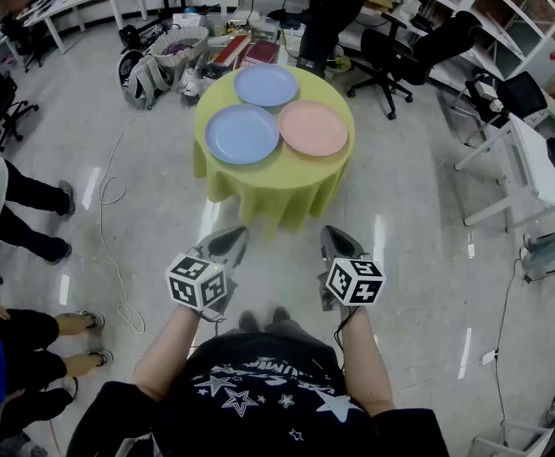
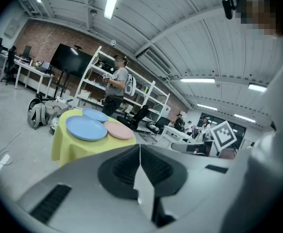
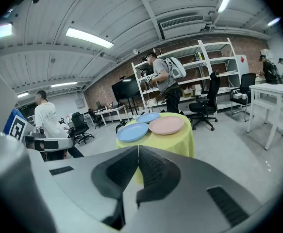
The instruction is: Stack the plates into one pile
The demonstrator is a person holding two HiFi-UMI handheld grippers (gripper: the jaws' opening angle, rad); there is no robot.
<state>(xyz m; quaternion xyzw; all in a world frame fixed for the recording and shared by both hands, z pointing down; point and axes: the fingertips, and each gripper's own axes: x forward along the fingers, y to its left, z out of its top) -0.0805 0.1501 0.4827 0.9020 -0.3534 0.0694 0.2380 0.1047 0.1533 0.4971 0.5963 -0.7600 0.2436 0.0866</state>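
Ahead on the table (image 1: 275,193) I see three plates (image 1: 243,133) lying flat, face up, side by side. Bags (image 1: 151,67) and a chair (image 1: 418,50) crowd behind it. My left gripper (image 1: 227,241) and right gripper (image 1: 338,242) are clenched, empty.

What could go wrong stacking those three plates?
The pink plate sits near the table edge, so a nudge might slide it off. The yellow cloth hangs loose and could drag everything if snagged. A cable loops on the floor to the left; feet might catch it.
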